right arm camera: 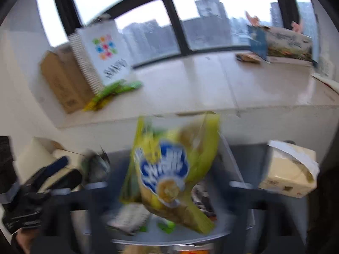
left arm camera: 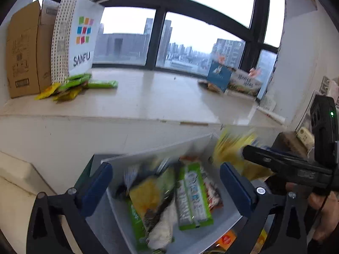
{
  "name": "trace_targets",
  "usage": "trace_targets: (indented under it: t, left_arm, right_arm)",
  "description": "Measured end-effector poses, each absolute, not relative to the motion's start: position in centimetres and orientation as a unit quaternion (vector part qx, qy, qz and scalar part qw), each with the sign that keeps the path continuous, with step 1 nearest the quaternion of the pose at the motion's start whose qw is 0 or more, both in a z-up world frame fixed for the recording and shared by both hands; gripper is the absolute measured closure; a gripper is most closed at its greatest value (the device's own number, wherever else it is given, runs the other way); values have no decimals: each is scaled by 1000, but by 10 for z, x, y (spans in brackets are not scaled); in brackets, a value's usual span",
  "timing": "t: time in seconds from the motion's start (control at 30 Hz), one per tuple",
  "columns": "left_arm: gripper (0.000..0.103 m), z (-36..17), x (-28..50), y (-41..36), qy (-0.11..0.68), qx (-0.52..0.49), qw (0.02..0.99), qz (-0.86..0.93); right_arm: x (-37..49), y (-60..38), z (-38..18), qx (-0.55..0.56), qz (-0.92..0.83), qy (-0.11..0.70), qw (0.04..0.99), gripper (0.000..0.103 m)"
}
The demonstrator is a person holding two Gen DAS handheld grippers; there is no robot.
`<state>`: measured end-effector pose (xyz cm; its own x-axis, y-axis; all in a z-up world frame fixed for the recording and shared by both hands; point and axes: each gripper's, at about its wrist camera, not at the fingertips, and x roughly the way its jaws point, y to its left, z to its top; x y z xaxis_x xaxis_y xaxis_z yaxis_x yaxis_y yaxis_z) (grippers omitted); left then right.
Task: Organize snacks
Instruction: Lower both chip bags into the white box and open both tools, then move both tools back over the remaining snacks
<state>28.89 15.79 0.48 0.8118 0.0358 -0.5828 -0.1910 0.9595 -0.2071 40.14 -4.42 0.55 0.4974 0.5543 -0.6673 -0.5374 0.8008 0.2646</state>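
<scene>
At the far left of the counter (left arm camera: 148,97) we see a brown cardboard box (left arm camera: 23,50) standing upright against the wall, and just beside it a white paper shopping bag (left arm camera: 82,36) with coloured squares printed on it. A small heap of green and yellow snack packets (left arm camera: 74,86) lies at the foot of that bag, on the counter top. Moving right along the counter, the middle stretch is bare stone under the window, and at the right end a blue carton (left arm camera: 219,75) and a printed box (left arm camera: 244,83) stand against the glass.

Below the counter edge we find a grey bin (left arm camera: 203,237) already holding several snacks, among them a long green-edged bar (left arm camera: 193,196) and a yellow packet (left arm camera: 145,194). Our left claw (left arm camera: 167,190) hangs over this bin with its blue pads wide apart and nothing pinched between them.

Further right, the right claw (right arm camera: 169,187) also stands fully apart; no earlier view is given. In its own blurred view a large yellow snack bag (right arm camera: 169,173) with a blue logo sits in the gap between the jaws, above the bin, and we cannot see either pad pressing on it. From the left wrist view the same bag shows as a yellow blur just beyond the right claw's black finger. A pale taped parcel (right arm camera: 290,169) rests to the right of the bin.
</scene>
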Motion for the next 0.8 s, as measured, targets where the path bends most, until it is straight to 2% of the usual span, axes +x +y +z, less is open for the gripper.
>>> trace_targets:
  t: [0.4, 0.8]
  left_arm:
    - [0, -1, 271, 150, 307, -113, 942, 69]
    - [0, 18, 191, 112, 266, -98, 959, 26]
  right_arm:
    - [391, -72, -1, 17, 302, 371, 878, 0]
    - [309, -125, 24, -1, 374, 303, 876, 0]
